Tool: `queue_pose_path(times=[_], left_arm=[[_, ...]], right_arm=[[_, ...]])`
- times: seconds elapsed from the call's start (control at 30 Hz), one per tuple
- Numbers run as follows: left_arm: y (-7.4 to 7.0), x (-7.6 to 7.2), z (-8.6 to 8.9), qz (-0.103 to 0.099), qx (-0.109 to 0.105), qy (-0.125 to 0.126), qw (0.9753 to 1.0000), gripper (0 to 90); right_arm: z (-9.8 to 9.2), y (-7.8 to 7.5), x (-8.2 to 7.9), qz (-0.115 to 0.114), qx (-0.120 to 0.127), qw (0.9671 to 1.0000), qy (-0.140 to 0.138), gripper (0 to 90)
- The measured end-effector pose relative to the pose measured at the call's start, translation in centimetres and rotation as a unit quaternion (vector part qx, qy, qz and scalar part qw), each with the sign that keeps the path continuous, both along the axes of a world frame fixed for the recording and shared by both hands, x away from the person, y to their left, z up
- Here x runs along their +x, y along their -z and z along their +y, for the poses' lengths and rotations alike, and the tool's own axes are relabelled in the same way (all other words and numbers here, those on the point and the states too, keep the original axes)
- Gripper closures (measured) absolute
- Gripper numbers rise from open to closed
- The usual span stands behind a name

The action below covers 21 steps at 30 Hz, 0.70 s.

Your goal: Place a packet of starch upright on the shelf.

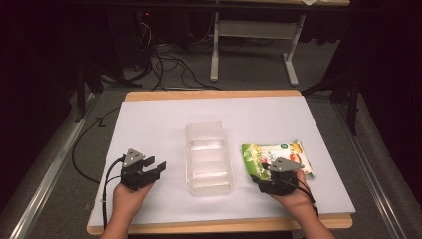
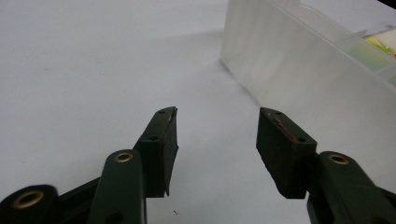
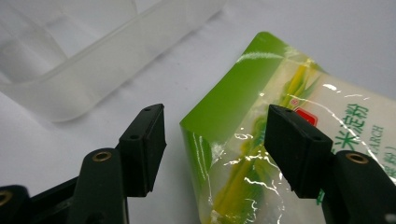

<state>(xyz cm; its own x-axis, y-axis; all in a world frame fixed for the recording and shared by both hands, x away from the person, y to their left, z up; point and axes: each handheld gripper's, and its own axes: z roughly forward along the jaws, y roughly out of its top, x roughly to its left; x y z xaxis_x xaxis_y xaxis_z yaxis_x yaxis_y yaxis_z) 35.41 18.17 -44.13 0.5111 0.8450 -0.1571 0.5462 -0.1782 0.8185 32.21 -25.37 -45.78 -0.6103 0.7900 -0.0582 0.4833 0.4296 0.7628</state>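
Packet (image 1: 277,158) flat on table (image 1: 149,119), right of centre, near edge under right gripper (image 3: 212,144); jaws apart, straddling packet's green corner, not clamped. Clear bin (image 1: 209,158) at centre, just left of packet. Left gripper (image 2: 215,147) at near left beside bin, jaws apart, over bare table.

Room dark all around. Light falls mostly on table (image 1: 149,114), white top with wooden edge showing at far side and near side. Grey carpet floor (image 1: 249,69) behind table. Black cables (image 1: 169,64) lie tangled on floor past far left corner. White metal legs of second table (image 1: 215,50) stand farther back. Grey metal rails (image 1: 45,169) run along floor on left and right.
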Motion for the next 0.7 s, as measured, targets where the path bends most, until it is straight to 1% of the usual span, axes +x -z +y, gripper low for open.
queue_pose_path(times=[0.2,0.23,0.37,0.4,0.43,0.47,0.5,0.53,0.57,0.6,0.7], left_arm=[[0.0,0.0,0.0,0.002,0.0,0.001,1.0,48.5],[0.0,0.0,0.0,0.003,0.0,0.002,1.0,48.5],[0.1,0.0,-0.1,0.004,0.003,0.004,1.0,48.4],[0.1,0.0,-0.1,0.004,0.003,0.004,1.0,48.4],[0.1,0.0,-0.1,0.004,0.003,0.004,1.0,48.3],[0.1,0.0,-0.1,0.004,0.003,0.005,1.0,48.3],[0.1,0.0,-0.1,0.004,0.003,0.005,1.0,48.3],[0.1,0.1,-0.1,0.005,0.003,0.005,1.0,48.3],[0.1,0.1,-0.1,0.006,0.003,0.006,1.0,48.3],[0.2,0.1,-0.1,0.006,0.004,0.006,1.0,48.3],[0.2,0.1,-0.2,0.006,0.003,0.006,1.0,48.3]], right_arm=[[0.6,0.8,0.4,0.006,-0.032,0.9995,0.0,36.0],[0.7,1.0,0.4,0.011,-0.04,0.9992,-0.002,36.1],[1.1,1.5,0.6,0.015,-0.066,0.9977,-0.006,37.5],[1.2,1.6,0.6,0.014,-0.071,0.9974,-0.002,37.3],[1.1,1.6,0.6,0.015,-0.068,0.9975,0.002,37.6],[1.1,1.6,0.7,0.015,-0.07,0.9974,0.008,40.6],[0.8,1.5,0.7,0.008,-0.077,0.9968,0.017,47.3],[0.8,1.5,0.7,0.008,-0.077,0.9968,0.017,47.3],[0.6,1.5,0.7,0.01,-0.076,0.9968,0.022,51.4],[0.6,1.5,0.7,0.01,-0.076,0.9968,0.022,51.4],[0.4,1.4,0.7,0.013,-0.081,0.9963,0.027,55.6]])
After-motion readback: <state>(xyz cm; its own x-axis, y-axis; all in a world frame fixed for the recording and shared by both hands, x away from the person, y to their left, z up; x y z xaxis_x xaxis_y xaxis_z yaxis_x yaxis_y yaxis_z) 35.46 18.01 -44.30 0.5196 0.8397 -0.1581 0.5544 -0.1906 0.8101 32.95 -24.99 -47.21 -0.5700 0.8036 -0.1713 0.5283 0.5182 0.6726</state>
